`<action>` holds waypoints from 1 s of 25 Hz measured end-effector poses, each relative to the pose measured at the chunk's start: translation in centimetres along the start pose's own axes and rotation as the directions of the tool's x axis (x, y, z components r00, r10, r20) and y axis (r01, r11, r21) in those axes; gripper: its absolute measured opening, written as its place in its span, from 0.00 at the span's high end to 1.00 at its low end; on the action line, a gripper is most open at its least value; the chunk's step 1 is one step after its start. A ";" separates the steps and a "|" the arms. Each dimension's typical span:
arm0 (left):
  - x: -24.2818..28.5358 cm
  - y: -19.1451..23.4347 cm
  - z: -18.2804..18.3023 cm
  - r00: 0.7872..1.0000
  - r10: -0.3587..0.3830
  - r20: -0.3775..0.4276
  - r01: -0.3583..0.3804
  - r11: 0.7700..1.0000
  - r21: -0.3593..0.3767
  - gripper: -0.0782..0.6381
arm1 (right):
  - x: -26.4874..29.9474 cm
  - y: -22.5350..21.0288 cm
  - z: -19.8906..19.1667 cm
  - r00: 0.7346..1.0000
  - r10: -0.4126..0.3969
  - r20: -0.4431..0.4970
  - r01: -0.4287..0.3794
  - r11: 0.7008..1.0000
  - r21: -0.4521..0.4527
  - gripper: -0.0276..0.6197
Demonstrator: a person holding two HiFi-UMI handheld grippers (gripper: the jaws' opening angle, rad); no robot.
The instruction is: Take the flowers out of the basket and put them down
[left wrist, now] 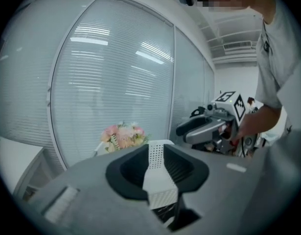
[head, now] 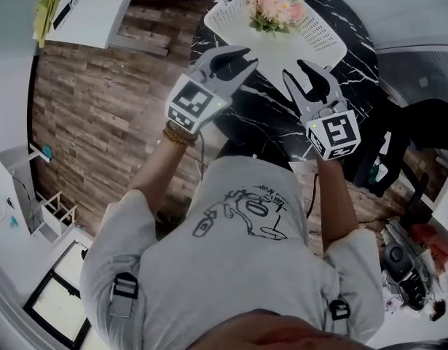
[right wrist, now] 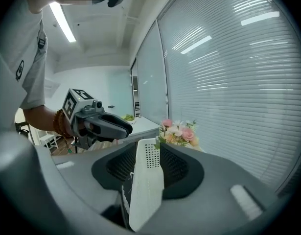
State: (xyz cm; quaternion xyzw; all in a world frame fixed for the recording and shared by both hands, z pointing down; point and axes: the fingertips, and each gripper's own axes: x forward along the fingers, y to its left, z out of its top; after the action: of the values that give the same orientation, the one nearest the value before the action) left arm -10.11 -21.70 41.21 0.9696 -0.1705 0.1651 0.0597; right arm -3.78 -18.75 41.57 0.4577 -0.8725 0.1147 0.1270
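A bunch of pink and cream flowers (head: 274,6) stands in a white perforated basket (head: 327,41) on the far side of a round black marble table (head: 267,119). My left gripper (head: 229,63) and right gripper (head: 308,77) hover side by side over the table's near part, short of the basket, both pointing at it. Each is open with nothing between its fingers. In the left gripper view the flowers (left wrist: 123,136) show beyond the basket's wall (left wrist: 157,173), with the right gripper (left wrist: 183,129) at the side. The right gripper view shows the flowers (right wrist: 179,133), the basket wall (right wrist: 146,180) and the left gripper (right wrist: 125,128).
Wooden floor (head: 100,100) lies left of the table. A white counter (head: 85,9) with a yellow-green cloth (head: 47,9) is at the back left. A dark chair and clutter (head: 398,166) crowd the right side. Window blinds (left wrist: 116,72) stand behind the table.
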 end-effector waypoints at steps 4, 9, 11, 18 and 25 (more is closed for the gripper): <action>1.3 1.8 -1.2 0.999 0.005 -0.033 -0.004 1.000 0.011 0.74 | 1.6 -1.4 -1.4 0.999 0.006 -0.039 -0.006 1.000 0.011 0.66; 2.8 3.9 -3.2 0.996 0.007 -0.093 -0.004 0.999 0.035 0.67 | 3.7 -3.1 -3.0 0.997 0.008 -0.083 -0.005 1.000 0.029 0.54; 3.4 4.6 -4.0 0.993 0.007 -0.119 -0.001 0.999 0.045 0.64 | 4.6 -3.7 -3.7 0.995 0.016 -0.099 -0.013 0.999 0.031 0.51; 5.1 7.1 -6.4 0.982 0.013 -0.186 0.001 0.997 0.073 0.59 | 7.4 -5.2 -6.2 0.984 0.056 -0.167 -0.050 0.998 0.043 0.47; 7.3 8.5 -8.3 0.958 -0.022 -0.286 0.063 0.989 0.133 0.51 | 9.9 -6.4 -7.9 0.975 0.078 -0.210 -0.071 0.997 0.041 0.43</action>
State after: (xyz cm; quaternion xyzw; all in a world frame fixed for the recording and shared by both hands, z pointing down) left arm -9.15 -30.52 51.97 0.9411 -0.1273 0.3127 0.0187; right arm -2.95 -27.40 52.75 0.4119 -0.8685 0.1819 0.2071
